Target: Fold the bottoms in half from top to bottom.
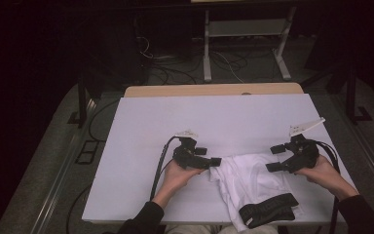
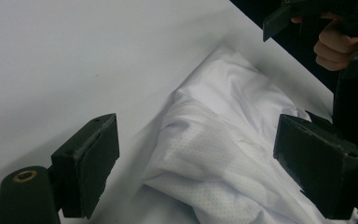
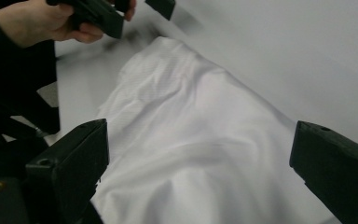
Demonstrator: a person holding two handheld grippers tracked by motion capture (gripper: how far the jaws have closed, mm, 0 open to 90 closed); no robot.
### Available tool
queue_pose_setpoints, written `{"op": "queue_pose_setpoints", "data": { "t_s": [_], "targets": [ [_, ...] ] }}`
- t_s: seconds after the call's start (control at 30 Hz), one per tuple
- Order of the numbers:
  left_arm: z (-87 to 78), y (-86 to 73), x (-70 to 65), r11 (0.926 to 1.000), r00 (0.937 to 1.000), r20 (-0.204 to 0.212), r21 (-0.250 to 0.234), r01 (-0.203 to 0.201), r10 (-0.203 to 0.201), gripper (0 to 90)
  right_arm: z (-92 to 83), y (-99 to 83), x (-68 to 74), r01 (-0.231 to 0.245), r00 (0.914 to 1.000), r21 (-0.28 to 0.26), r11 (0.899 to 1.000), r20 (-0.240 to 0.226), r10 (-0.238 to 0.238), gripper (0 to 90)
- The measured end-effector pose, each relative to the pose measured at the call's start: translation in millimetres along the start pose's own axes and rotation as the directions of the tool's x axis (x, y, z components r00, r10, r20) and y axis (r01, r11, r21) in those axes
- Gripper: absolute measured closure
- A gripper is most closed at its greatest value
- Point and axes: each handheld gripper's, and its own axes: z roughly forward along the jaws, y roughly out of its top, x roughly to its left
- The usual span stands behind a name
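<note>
Dim room, cables on the floor beyond; white tabletop point(image 1: 214, 117) under a spotlight. Crumpled white garment point(image 1: 246, 183) with a black waistband point(image 1: 268, 209) near the front edge, toward the right. Left gripper point(image 1: 213, 162) just at its left edge, right gripper point(image 1: 276, 158) beside its right edge, fingers point(image 2: 91, 165) on both spread wide, holding nothing. Likely about to pinch opposite edges; next, closing on cloth alone.
</note>
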Motion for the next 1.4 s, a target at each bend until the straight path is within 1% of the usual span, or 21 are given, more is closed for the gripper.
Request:
{"op": "queue_pose_setpoints", "data": {
  "t_s": [0.1,0.23,0.3,0.4,0.47,0.53,0.67,0.77,0.87,1.0,1.1,1.2,1.27,1.3,1.37,1.4],
  "targets": [
    [1.4,-0.7,2.7,0.9999,1.0000,-0.003,0.010,0.004,-0.004,13.6,-1.4,-0.3,-8.0,-0.016,0.9994,-0.004,1.000,0.030,0.016,4.4],
    [5.0,-1.9,4.9,0.9996,0.9999,-0.005,0.024,0.015,-0.015,13.6,-1.5,-1.6,-20.4,-0.061,0.9973,-0.018,0.998,0.041,0.062,5.8],
    [5.7,-1.9,5.9,0.9994,0.9998,-0.005,0.027,0.020,-0.020,13.6,-1.0,-2.0,-25.9,-0.071,0.9961,-0.020,0.997,0.051,0.072,6.4],
    [6.6,-1.7,8.1,0.9990,0.9995,-0.009,0.033,0.030,-0.029,13.6,-0.8,-3.0,-34.2,-0.089,0.9936,-0.020,0.996,0.068,0.091,10.8],
    [6.6,-1.8,10.9,0.9987,0.9993,-0.014,0.037,0.036,-0.035,13.7,-1.2,-4.7,-41.8,-0.120,0.9906,-0.027,0.992,0.063,0.121,13.4],
    [6.9,-2.2,13.4,0.9980,0.9988,-0.014,0.040,0.048,-0.048,13.8,-1.5,-6.5,-48.4,-0.142,0.9864,-0.030,0.989,0.080,0.144,14.3],
    [8.2,-3.7,17.3,0.9968,0.9985,-0.014,0.059,0.054,-0.053,14.5,-2.3,-10.8,-59.5,-0.167,0.9807,-0.022,0.986,0.100,0.168,20.2],
    [10.4,-4.8,18.5,0.9955,0.9982,-0.007,0.074,0.059,-0.059,15.2,-2.5,-13.6,-65.0,-0.181,0.9777,-0.015,0.983,0.106,0.181,25.4],
    [11.9,-5.6,18.6,0.9943,0.9980,0.001,0.085,0.063,-0.064,17.8,-1.9,-16.0,-69.6,-0.186,0.9771,-0.011,0.982,0.102,0.186,31.1],
    [11.8,-5.8,19.0,0.9932,0.9977,0.012,0.096,0.065,-0.067,25.0,-0.3,-17.5,-71.7,-0.173,0.9802,0.004,0.985,0.098,0.172,39.0],
    [13.0,-6.3,19.0,0.9928,0.9977,0.014,0.100,0.065,-0.066,32.8,1.7,-17.7,-71.6,-0.167,0.9806,0.017,0.986,0.108,0.164,43.9],
    [14.6,-7.2,19.5,0.9907,0.9971,0.033,0.120,0.064,-0.069,43.7,5.5,-17.7,-71.7,-0.168,0.9797,0.031,0.985,0.116,0.163,50.2],
    [15.8,-7.3,19.2,0.9890,0.9962,0.047,0.132,0.067,-0.074,50.7,7.3,-17.6,-72.2,-0.173,0.9800,0.036,0.984,0.107,0.168,55.0],
    [16.3,-7.4,18.8,0.9881,0.9959,0.054,0.139,0.064,-0.072,53.8,7.6,-17.4,-71.9,-0.175,0.9789,0.036,0.984,0.114,0.170,58.2],
    [17.6,-7.7,17.5,0.9878,0.9968,0.055,0.148,0.049,-0.058,60.9,7.4,-17.4,-72.3,-0.181,0.9786,0.034,0.983,0.106,0.177,63.7],
    [18.3,-8.0,16.8,0.9876,0.9968,0.062,0.152,0.040,-0.050,64.0,7.5,-17.6,-72.2,-0.181,0.9790,0.037,0.983,0.103,0.176,66.4]
  ]
}}
